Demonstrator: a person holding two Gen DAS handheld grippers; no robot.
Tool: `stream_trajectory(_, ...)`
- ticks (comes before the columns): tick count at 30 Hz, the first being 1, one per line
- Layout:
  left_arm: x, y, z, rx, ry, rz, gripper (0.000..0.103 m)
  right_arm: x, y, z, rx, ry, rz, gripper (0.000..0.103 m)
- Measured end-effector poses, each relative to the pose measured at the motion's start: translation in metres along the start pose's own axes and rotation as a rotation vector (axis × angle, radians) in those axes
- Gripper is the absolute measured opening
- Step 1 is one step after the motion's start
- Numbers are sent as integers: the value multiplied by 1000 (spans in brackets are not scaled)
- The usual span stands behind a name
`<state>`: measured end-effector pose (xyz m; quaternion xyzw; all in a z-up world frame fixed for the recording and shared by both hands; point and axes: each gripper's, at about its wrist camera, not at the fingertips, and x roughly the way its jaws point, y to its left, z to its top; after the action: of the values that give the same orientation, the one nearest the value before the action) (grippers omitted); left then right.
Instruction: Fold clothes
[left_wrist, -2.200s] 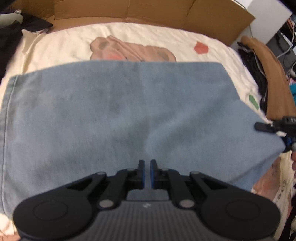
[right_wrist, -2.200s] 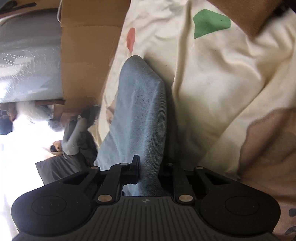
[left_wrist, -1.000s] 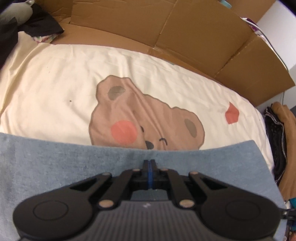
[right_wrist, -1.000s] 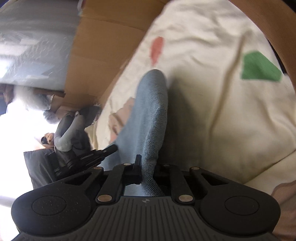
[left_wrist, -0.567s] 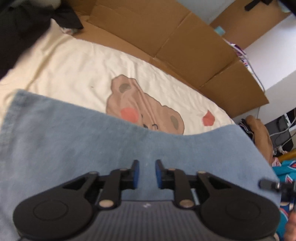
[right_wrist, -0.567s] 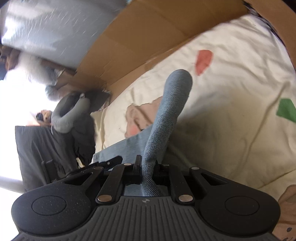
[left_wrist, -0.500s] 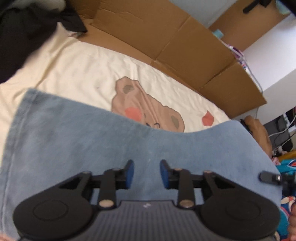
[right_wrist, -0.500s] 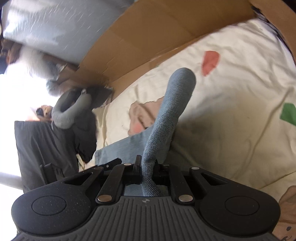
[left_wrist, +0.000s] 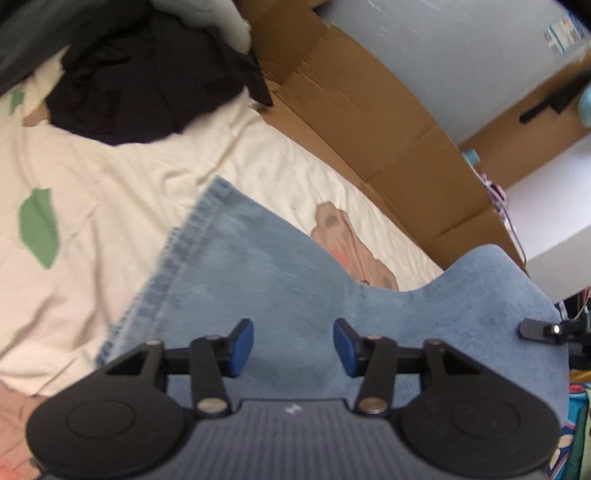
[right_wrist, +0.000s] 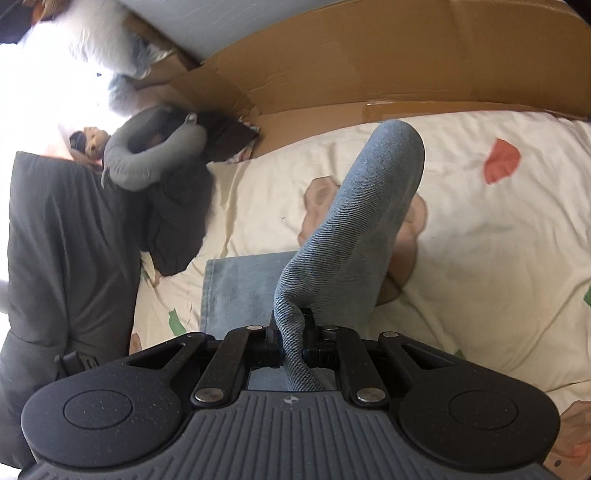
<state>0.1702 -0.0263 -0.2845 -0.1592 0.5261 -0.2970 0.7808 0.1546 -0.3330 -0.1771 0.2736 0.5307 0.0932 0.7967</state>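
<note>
A light blue denim garment (left_wrist: 277, 280) lies partly spread on the cream bear-print bed sheet (left_wrist: 92, 184), its stitched hem at the left. My left gripper (left_wrist: 293, 347) hovers over the denim with its jaws opening and nothing between the blue pads (left_wrist: 242, 347). My right gripper (right_wrist: 291, 332) is shut on a fold of the denim (right_wrist: 354, 229), which rises from the jaws as a rounded hump above the bed. In the left wrist view the right gripper's finger (left_wrist: 535, 330) shows at the raised right corner of the garment.
Brown cardboard (left_wrist: 369, 110) lines the far side of the bed. A pile of black clothes (left_wrist: 147, 81) sits at the far left corner. A grey neck pillow (right_wrist: 155, 158) and dark grey fabric (right_wrist: 66, 240) lie along the left side.
My left gripper went from shut on the denim's edge to open, letting it go, and shifted left and up. My right gripper rose and rolled, carrying its fold of denim upward.
</note>
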Motion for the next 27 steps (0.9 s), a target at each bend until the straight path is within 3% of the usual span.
stream_trajectory(12, -30, 44, -10, -193, -81, -65, 52, 52, 82, 8, -111, 125, -23, 7)
stream_trajectory(17, -37, 53, -13, -218, -94, -81, 52, 75, 108, 6, -149, 160, -34, 8)
stream_trajectory(27, -65, 78, -9, -212, -97, -33, 52, 139, 146, -20, -169, 210, -38, 8)
